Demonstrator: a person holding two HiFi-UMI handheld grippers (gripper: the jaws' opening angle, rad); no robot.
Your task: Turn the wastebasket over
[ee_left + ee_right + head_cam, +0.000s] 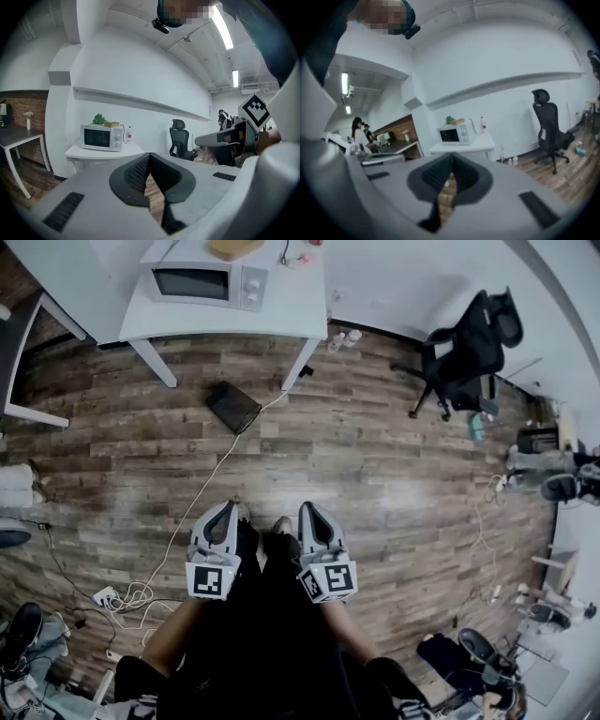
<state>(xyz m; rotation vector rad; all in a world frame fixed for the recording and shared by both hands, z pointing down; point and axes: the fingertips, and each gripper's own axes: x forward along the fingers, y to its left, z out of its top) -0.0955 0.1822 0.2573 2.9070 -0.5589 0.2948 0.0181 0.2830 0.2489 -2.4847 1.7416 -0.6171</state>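
wastebasket (232,406): on floor (375,456), contents unseen | left gripper (227,509): clenched, empty | right gripper (310,508): clenched, empty

Floor (375,446) — brown wood planks, greyish streaks in grain. Table (281,320), 12 o'clock: white top, white legs. Microwave (202,282), 11–12: white/silver case, dark door. Wastebasket (232,406), 11: black. Office chair (464,348), 2: black. Cable (202,493), 9 down to 8: cream-white. Left gripper (228,510) & right gripper (307,512), near 6: lt grey shells, black ribbed pads (133,176). Marker cubes (211,579): white w/ black square patterns. Person's clothing (272,652) — black. Wall (140,70) white. Brick strip (23,101), 9 in left gripper view: red-brown.
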